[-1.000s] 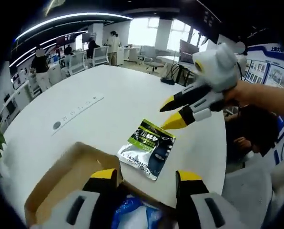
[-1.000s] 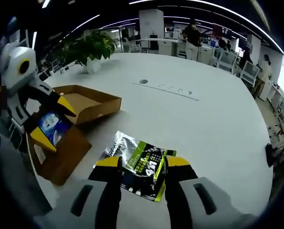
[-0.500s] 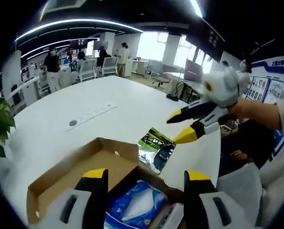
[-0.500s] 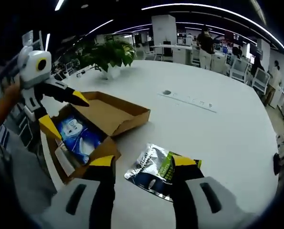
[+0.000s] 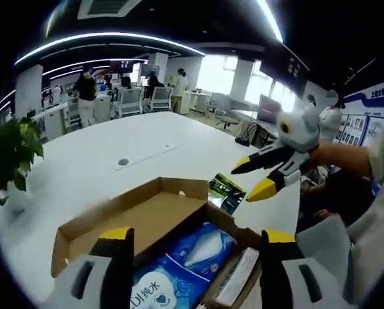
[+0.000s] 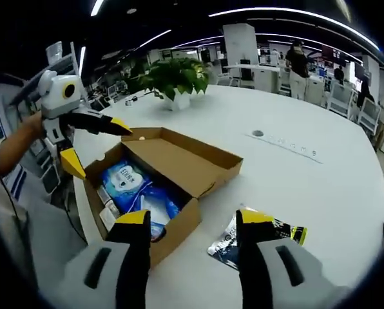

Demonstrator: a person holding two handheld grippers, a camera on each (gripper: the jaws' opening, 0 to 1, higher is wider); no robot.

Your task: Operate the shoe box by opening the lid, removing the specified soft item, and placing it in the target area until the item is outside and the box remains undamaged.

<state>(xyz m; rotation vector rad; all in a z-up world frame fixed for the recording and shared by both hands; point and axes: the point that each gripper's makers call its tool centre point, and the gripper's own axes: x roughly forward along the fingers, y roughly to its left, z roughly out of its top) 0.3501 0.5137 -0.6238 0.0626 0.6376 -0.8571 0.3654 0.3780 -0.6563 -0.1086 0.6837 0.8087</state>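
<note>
Matt brown cardboard box (image 6: 179,168); glossy blue plastic pack (image 6: 139,193) inside; shiny foil pouch (image 6: 256,235); smooth white counter (image 6: 308,174).

Bright ceiling strip lights, window glare, fisheye-warped edges.

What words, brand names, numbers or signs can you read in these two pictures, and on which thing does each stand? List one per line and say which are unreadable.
"纯水", after Latin letters too blurred to read: on the blue wipes pack in the shoe box.
Green and black pouch on the white table: print too blurred to read.
Blue wall posters: characters too small to read.
</note>
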